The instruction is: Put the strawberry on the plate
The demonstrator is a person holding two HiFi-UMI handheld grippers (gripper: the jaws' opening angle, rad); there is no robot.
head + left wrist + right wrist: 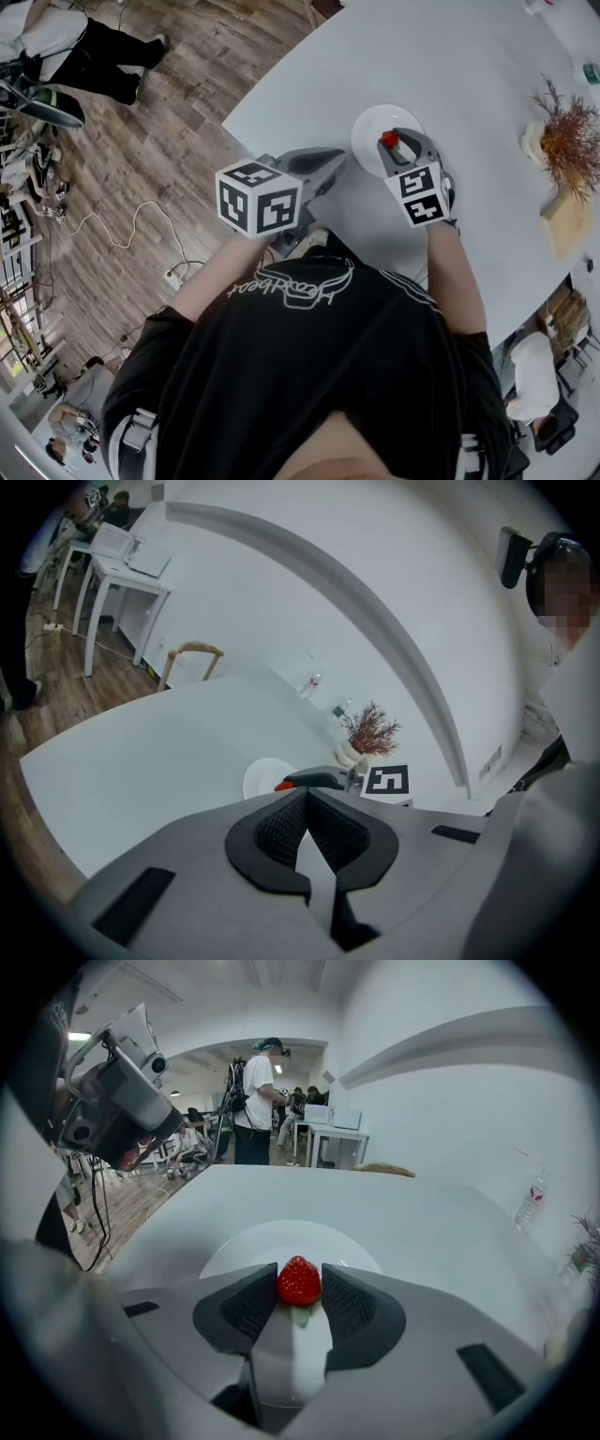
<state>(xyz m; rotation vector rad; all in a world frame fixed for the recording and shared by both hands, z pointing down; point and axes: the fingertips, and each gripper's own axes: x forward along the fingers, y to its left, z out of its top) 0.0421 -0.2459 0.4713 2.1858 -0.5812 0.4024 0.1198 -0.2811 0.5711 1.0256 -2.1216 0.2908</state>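
Note:
A red strawberry [299, 1281] sits pinched between the black pads of my right gripper [299, 1288], which is shut on it. In the head view that gripper [397, 147] holds the strawberry [389, 139] over the near part of the round white plate [371, 125]. The plate [281, 1241] lies just beyond the jaws on the white table. My left gripper [323, 169] hovers left of the plate near the table's corner. Its jaws [305, 829] meet at the tips with nothing between them. From the left gripper view the plate [261, 777] and the strawberry [284, 786] show ahead.
A dried-branch bouquet [568, 141] and a wooden block [566, 220] stand at the table's right side. A clear bottle [529, 1202] stands farther back. The table edge [246, 141] runs close to my left gripper. People and desks fill the room beyond.

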